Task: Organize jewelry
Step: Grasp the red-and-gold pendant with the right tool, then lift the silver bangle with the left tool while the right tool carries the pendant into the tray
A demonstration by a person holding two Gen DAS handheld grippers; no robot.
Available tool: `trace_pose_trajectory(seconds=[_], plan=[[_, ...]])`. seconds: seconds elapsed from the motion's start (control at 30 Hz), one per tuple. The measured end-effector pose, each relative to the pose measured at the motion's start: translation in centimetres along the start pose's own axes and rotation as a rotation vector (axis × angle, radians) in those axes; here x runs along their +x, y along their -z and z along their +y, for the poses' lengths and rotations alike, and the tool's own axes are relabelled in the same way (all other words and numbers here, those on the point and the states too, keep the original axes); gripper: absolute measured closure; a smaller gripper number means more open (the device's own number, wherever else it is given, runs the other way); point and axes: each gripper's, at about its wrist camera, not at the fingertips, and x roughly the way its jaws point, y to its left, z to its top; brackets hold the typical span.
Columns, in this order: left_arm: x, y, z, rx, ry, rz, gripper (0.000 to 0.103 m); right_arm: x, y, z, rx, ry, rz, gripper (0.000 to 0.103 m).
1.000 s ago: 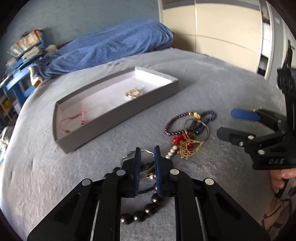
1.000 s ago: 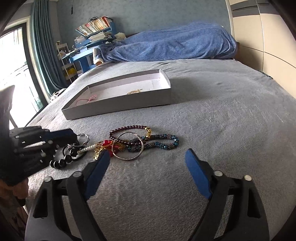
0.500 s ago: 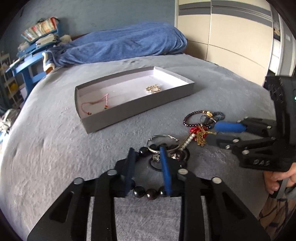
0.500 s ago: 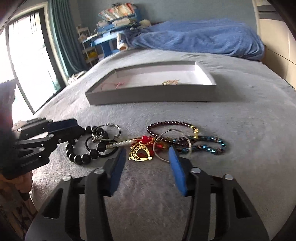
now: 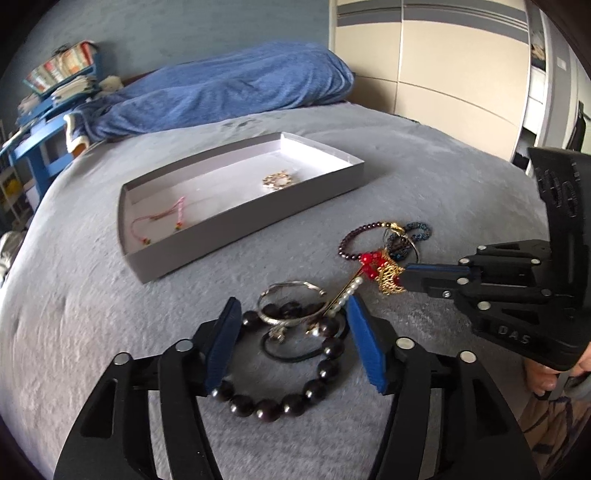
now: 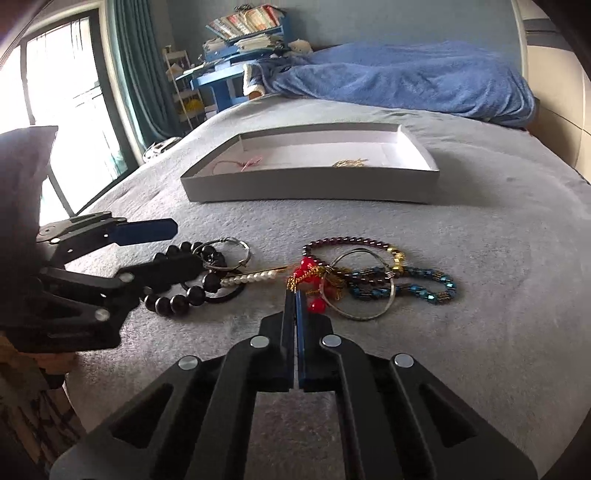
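A pile of jewelry lies on the grey bed. My left gripper (image 5: pixel 293 314) is open over a black bead bracelet (image 5: pixel 295 398), a silver bangle (image 5: pixel 291 291) and a pearl pin (image 5: pixel 347 291). My right gripper (image 6: pixel 295 295) is shut at the edge of the red and gold ornament (image 6: pixel 310 275); whether it pinches it I cannot tell. Beside that lie a dark red bead bracelet (image 6: pixel 347 242), a thin silver ring (image 6: pixel 360 314) and a blue bead bracelet (image 6: pixel 421 290). The grey tray (image 5: pixel 236 229) holds a pink cord bracelet (image 5: pixel 173 214) and a gold piece (image 5: pixel 279 181).
A blue blanket (image 5: pixel 221 88) lies at the head of the bed behind the tray. A blue shelf with books (image 6: pixel 240 33) and a window with green curtains (image 6: pixel 136 74) stand to the left. Wardrobe doors (image 5: pixel 443 66) are at the right.
My left gripper has opened wide and pulled back from the bangle and black beads. My right gripper has closed and moved forward to the red and gold ornament.
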Motion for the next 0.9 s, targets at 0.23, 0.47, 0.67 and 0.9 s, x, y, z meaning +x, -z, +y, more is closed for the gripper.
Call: trace_pose_trajectory(seconds=[0.23,0.47,0.67,0.9], plan=[[2.9,-1.2,-0.3,0.051,-0.012,0.086,0.037,-1.5,0.1,-1.3,0.046,0.016,-0.041,0.102],[4.0,-1.2,0.8,0.013,0.053,0.137,0.052,-2.2,-0.1,-1.6,0.053,0.013,-0.067,0.102],[2.7,-0.9,0.9,-0.008,0.062,0.079,0.052,-2.5,-0.4,-1.6,0.056,0.011,-0.083,0.102],[0.1,-1.0,1.5,-0.032,0.034,0.018,0.052,-3.5,-1.0,-1.6,0.060,0.012,-0.110,0.102]])
